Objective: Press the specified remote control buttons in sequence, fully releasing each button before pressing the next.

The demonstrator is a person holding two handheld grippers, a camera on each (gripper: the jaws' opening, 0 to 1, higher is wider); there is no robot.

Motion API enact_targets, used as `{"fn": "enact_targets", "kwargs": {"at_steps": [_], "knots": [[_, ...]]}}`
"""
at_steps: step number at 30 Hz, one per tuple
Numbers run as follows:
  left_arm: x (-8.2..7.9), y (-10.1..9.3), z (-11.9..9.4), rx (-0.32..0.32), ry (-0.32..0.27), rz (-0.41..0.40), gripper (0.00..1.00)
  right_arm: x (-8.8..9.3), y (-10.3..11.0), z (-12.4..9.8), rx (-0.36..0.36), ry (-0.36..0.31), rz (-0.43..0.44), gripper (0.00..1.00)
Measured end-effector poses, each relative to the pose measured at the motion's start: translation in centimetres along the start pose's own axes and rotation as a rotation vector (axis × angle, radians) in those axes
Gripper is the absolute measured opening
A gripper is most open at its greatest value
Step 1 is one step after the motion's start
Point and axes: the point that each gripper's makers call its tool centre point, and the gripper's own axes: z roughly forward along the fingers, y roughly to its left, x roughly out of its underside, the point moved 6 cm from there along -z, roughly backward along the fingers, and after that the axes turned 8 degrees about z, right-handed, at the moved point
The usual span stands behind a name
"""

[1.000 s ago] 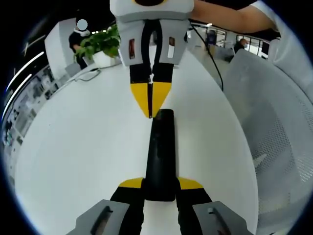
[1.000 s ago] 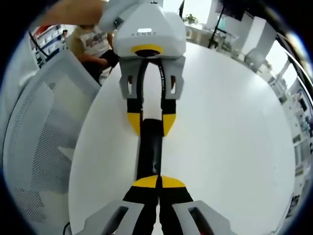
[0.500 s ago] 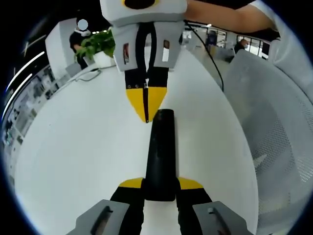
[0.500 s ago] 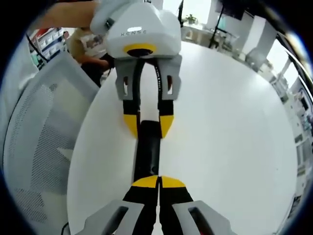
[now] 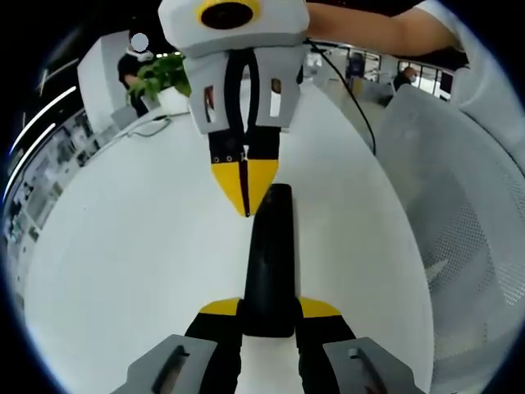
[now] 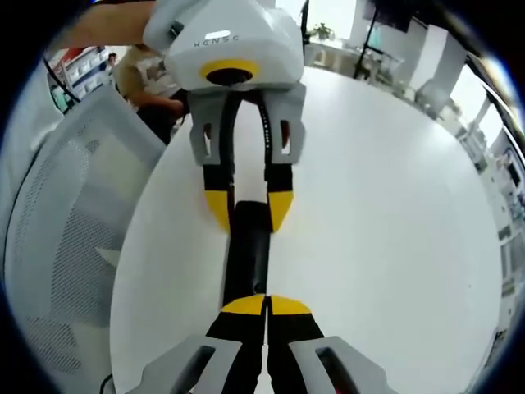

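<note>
Black remote (image 5: 268, 263), yellow-tipped claws, white table (image 5: 131, 238).

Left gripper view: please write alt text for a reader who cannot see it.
A black remote is clamped at its near end by the left gripper. The right gripper, shut, points its yellow tips at the remote's far end above a white table.

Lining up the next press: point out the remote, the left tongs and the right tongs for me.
remote (image 5: 267, 263), left gripper view, middle of its black top face.
left tongs (image 5: 268, 309), left gripper view, midway between the yellow tips gripping the remote's near end.
right tongs (image 6: 266, 305), right gripper view, seam between its closed yellow tips.
</note>
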Motion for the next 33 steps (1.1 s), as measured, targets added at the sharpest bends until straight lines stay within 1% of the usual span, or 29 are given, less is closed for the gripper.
{"fn": "enact_targets", "kwargs": {"at_steps": [33], "knots": [[0.0, 0.0, 0.0, -0.001, 0.001, 0.002, 0.24, -0.2, 0.1, 1.5, -0.038, 0.022, -0.015, 0.00]]}}
